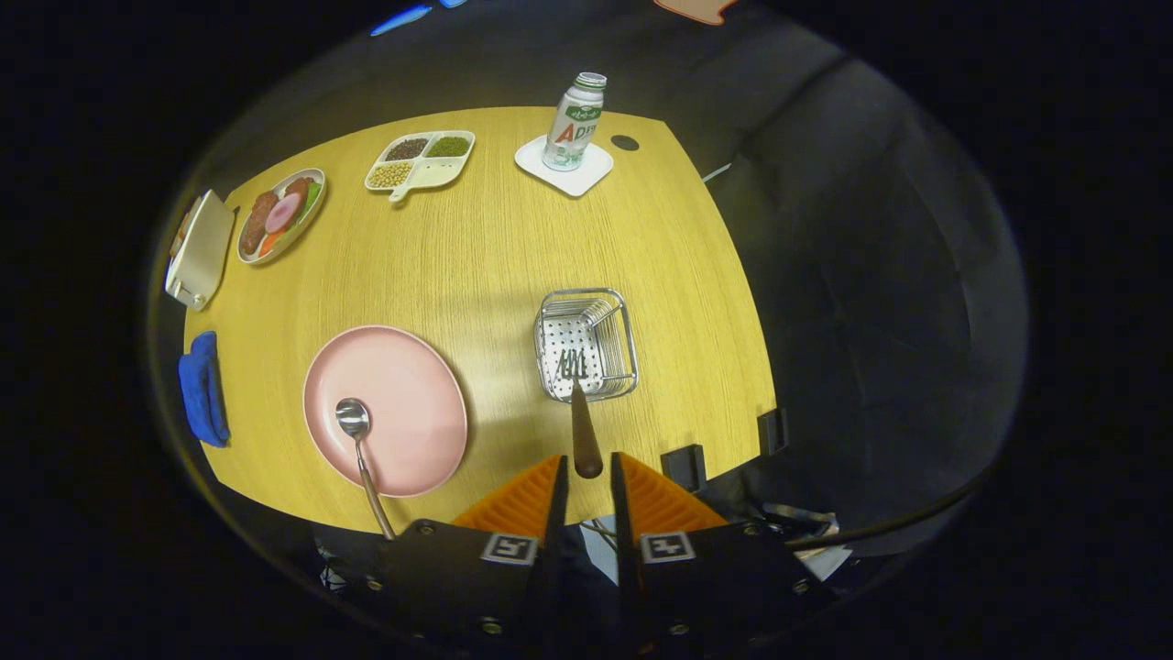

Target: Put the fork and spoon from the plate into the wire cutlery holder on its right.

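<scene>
My gripper (586, 469) hangs above the table's near edge, its orange fingers (527, 500) closed on the end of the fork's brown handle. The fork (577, 403) points away from me, its tines down inside the wire cutlery holder (623, 344), over the perforated bottom. To the left of the holder lies the pink plate (403, 403). The spoon (359, 449) rests on the plate's near left part, bowl on the plate and handle sticking out over the rim toward me.
On the wooden table (513, 238), at the back, are a bottle (575, 121) on a white coaster, a divided dish of beans (420, 160) and a plate of food (279, 215). A white box (197, 249) and a blue cloth (203, 387) sit at the left edge.
</scene>
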Tool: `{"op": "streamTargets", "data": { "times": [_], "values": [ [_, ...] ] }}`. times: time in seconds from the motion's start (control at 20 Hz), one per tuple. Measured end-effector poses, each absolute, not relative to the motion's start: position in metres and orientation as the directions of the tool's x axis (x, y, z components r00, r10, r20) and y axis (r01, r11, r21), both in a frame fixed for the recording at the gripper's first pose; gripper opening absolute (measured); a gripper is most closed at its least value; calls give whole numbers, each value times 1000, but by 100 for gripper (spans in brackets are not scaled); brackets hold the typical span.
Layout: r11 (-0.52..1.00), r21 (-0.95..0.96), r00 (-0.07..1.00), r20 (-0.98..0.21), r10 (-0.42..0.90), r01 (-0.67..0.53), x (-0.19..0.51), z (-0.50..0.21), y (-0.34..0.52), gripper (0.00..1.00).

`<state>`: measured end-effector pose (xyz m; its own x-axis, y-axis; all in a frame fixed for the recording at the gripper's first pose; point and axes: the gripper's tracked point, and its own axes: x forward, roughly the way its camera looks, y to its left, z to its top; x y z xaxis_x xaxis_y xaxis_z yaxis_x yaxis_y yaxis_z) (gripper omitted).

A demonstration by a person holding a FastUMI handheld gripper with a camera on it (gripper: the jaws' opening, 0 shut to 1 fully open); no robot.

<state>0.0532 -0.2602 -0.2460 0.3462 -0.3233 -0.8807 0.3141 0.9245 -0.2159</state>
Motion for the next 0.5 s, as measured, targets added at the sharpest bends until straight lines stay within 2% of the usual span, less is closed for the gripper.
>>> {"op": "streamTargets", "data": {
  "times": [0.05,0.5],
  "values": [
    [923,-215,353,-877,-326,319,53,-241,-258,35],
    [932,-229,416,-846,-333,280,55,-221,-215,35]
  ]
}}
